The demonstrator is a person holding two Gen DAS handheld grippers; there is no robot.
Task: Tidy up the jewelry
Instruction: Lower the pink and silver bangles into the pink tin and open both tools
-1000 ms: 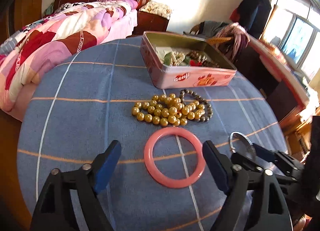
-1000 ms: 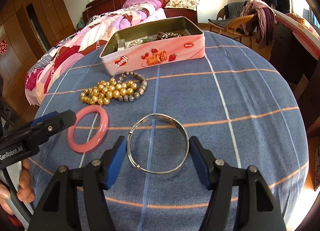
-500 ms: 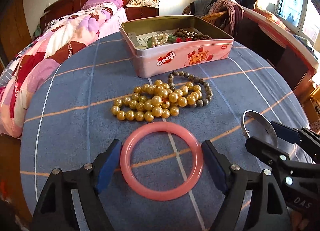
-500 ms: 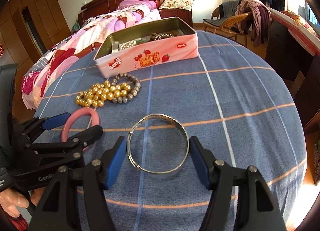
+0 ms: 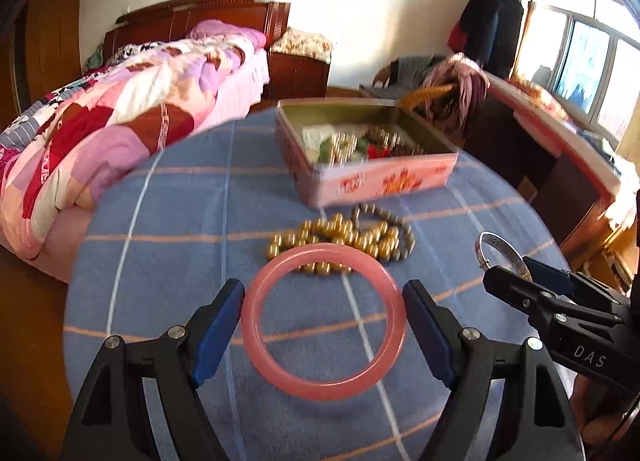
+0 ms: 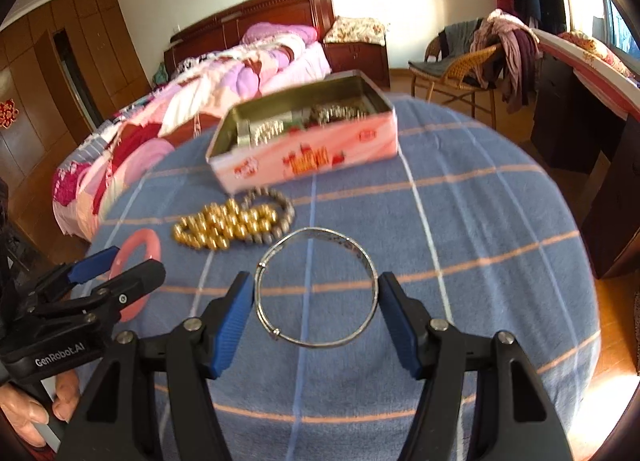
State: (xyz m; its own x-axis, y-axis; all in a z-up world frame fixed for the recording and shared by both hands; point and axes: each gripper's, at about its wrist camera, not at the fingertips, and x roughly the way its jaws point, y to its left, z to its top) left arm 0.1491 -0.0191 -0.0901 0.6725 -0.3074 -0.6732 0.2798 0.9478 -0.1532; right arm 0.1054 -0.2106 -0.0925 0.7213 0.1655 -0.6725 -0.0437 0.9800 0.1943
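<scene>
My left gripper (image 5: 324,327) is shut on a pink bangle (image 5: 280,373) and holds it above the blue checked tablecloth (image 5: 168,261). My right gripper (image 6: 316,315) is shut on a thin silver bangle (image 6: 340,343), also raised. A gold bead string (image 5: 332,235) and a dark bead bracelet (image 5: 404,237) lie on the cloth before the open pink tin (image 5: 384,177), which holds more jewelry. From the right wrist view the left gripper (image 6: 100,277) is at the left, with the pink bangle (image 6: 132,241).
A bed (image 5: 120,121) with a patchwork quilt stands left of the round table. A wicker chair (image 6: 460,65) with clothes and a dark desk (image 6: 580,101) stand at the right. The table edge curves close on both sides.
Both grippers have lifted their bangles off the cloth and moved toward the beads and tin. The views are blurred by motion.
</scene>
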